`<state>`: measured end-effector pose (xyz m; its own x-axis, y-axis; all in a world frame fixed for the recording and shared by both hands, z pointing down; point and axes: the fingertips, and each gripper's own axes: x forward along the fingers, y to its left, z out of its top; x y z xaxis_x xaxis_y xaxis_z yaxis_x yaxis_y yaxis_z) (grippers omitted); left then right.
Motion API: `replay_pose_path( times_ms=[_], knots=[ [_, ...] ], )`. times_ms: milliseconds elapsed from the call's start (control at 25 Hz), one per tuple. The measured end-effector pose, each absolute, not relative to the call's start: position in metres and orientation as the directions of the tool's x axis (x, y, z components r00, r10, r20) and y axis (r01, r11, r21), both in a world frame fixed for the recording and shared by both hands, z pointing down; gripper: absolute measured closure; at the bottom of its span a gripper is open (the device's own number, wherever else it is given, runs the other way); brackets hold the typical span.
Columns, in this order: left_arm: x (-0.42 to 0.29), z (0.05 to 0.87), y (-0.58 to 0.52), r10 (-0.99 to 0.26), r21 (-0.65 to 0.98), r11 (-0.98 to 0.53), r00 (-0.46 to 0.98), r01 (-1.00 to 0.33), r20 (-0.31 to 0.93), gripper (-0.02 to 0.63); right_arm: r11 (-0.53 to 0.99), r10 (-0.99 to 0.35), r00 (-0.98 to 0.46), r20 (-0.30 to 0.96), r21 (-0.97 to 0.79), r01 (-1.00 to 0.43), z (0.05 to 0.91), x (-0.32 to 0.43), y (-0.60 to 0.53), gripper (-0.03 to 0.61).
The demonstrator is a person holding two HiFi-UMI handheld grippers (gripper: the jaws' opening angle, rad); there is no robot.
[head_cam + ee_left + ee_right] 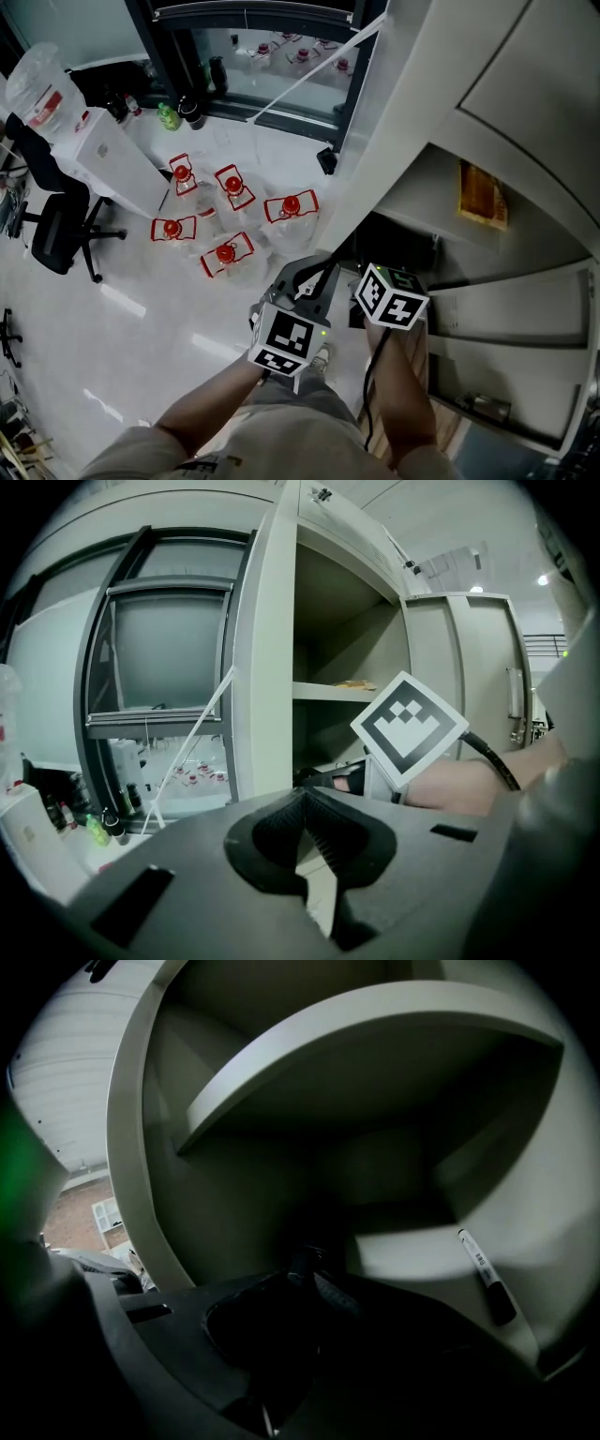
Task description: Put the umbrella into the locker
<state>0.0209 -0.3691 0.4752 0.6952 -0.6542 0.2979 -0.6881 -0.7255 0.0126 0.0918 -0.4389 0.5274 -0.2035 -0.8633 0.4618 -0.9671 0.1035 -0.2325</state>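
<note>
1. Left gripper [300, 797]: the two black ribbed jaws meet at their tips. Nothing is between them. The gripper is outside the tall off-white metal locker [424, 157], just in front of its open door [274, 649].
2. Right gripper [305, 1277]: it is inside a shaded locker compartment, under one off-white shelf [375, 1035]. The jaws are drawn together at the tips. One small dark shape [306, 1258] sits at those tips. The compartment is too dark to tell whether the jaws pinch this shape or whether it is part of the umbrella.
3. Umbrella: no view shows it clearly enough to identify it.
4. Locker contents:
   - One white marker pen with a black cap [485, 1275] lies on the compartment floor, to the right of the right gripper and apart from it.
   - One flat yellow-orange item [483, 193] lies on a higher shelf.
5. Floor items, head view:
   - Five clear water jugs with red caps and red handles [226, 253] stand in a loose cluster near the locker.
   - One black office chair [56, 227] stands well apart, at the left.
   - One large clear bottle [39, 86] rests on a white dispenser.
</note>
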Motion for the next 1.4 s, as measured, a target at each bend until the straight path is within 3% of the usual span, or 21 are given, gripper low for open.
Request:
replay_pose_path(
  times_ms=[560, 720, 1000, 1400],
  knots=[
    [0.025, 0.475, -0.365, -0.668, -0.001, -0.71, 0.673, -0.704, 0.317, 0.606, 0.14, -0.851, -0.226, 0.475, -0.21, -0.968, 0.545, 0.09, -0.448, 0.52],
    [0.026, 0.471, -0.363, -0.675, -0.012, -0.707, 0.67, -0.707, 0.309, 0.606, 0.163, -0.849, -0.23, 0.476, -0.178, -0.97, 0.539, 0.087, -0.445, 0.463],
    [0.025, 0.448, -0.357, -0.703, -0.037, -0.688, 0.653, -0.725, 0.281, 0.606, 0.175, -0.841, -0.22, 0.494, -0.137, -0.975, 0.522, 0.093, -0.431, 0.451],
    [0.02, 0.399, -0.352, -0.742, -0.067, -0.66, 0.635, -0.748, 0.217, 0.606, 0.197, -0.887, -0.259, 0.383, -0.194, -0.961, 0.451, 0.103, -0.4, 0.456]
  ],
)
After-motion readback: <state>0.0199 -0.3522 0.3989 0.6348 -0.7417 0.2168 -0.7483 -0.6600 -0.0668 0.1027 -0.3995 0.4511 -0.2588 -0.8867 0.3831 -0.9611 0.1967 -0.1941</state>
